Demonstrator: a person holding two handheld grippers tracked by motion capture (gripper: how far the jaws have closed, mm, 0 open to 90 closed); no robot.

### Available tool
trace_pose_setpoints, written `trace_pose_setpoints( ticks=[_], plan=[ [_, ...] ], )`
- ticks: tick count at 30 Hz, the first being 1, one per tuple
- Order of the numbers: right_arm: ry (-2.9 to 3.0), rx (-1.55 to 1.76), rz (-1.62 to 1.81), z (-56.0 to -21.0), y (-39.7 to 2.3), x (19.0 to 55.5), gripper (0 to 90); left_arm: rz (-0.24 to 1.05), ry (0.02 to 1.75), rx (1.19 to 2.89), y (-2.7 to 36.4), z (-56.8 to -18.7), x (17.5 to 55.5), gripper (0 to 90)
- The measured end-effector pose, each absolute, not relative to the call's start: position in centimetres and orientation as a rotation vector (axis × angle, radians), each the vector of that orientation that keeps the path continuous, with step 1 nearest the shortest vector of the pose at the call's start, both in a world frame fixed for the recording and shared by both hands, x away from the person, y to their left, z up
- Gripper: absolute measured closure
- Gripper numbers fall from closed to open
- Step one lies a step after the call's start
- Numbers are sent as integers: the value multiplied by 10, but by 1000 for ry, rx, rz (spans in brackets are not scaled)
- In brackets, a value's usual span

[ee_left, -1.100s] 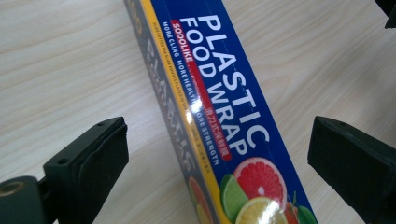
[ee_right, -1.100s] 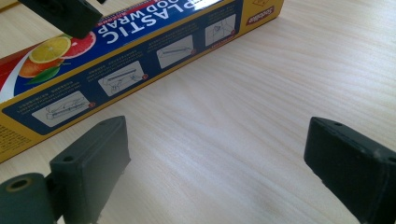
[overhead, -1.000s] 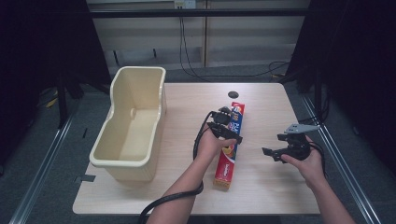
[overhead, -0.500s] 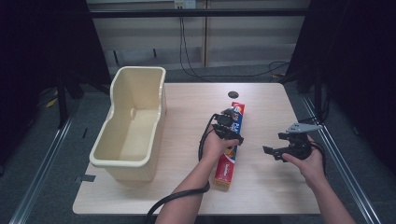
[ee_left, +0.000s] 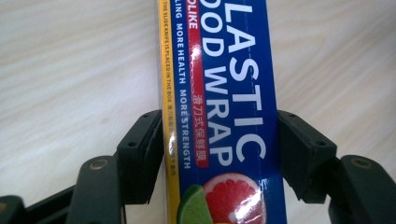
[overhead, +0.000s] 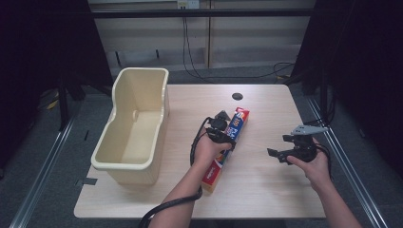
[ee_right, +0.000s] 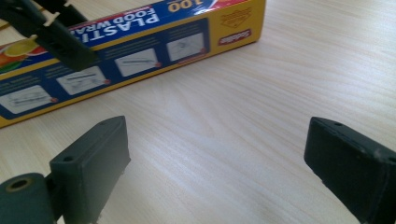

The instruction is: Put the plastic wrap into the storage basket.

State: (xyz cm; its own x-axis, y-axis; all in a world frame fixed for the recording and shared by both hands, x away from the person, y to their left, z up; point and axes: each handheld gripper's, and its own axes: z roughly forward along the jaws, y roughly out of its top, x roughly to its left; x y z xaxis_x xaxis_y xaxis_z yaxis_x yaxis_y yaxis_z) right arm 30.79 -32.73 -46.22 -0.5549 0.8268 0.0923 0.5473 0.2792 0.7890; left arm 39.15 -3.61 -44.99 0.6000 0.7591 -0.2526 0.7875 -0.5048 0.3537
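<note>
A long blue, red and yellow plastic wrap box (overhead: 237,122) lies flat on the wooden table (overhead: 271,190), end-on to the person. My left gripper (overhead: 220,128) reaches down over the box's middle. Its jaws have just been closing, and in the left gripper view both black pads (ee_left: 144,149) press on the long sides of the box (ee_left: 233,70). My right gripper (overhead: 279,147) hovers to the right of the box, open, with bare table between its jaws (ee_right: 217,149). The box (ee_right: 140,51) lies beyond its fingertips.
A deep cream plastic bin (overhead: 164,109) stands on the table's left side, empty as far as I can see. A small dark round hole (overhead: 237,96) sits near the table's far edge. A black cable trails from the left hand off the front edge.
The left hand has shifted a little over the box. The box and the right hand stay where they were.
</note>
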Motion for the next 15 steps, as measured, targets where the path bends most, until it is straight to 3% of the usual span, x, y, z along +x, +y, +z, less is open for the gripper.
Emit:
trace_pose_setpoints(
  ticks=[7, 12, 15],
  plan=[
    [2216, 1251, 1157, -461, -324, 309, 65, -74, 1220, 2421, -21, -448, 384, 363],
    [2223, 1248, 1153, -462, -322, 310, 66, -38, 1220, 2430, -28, -451, 388, 309],
    [2226, 1250, 1155, -462, -323, 310, 66, -60, 1242, 2409, -33, -453, 393, 334]
  ],
)
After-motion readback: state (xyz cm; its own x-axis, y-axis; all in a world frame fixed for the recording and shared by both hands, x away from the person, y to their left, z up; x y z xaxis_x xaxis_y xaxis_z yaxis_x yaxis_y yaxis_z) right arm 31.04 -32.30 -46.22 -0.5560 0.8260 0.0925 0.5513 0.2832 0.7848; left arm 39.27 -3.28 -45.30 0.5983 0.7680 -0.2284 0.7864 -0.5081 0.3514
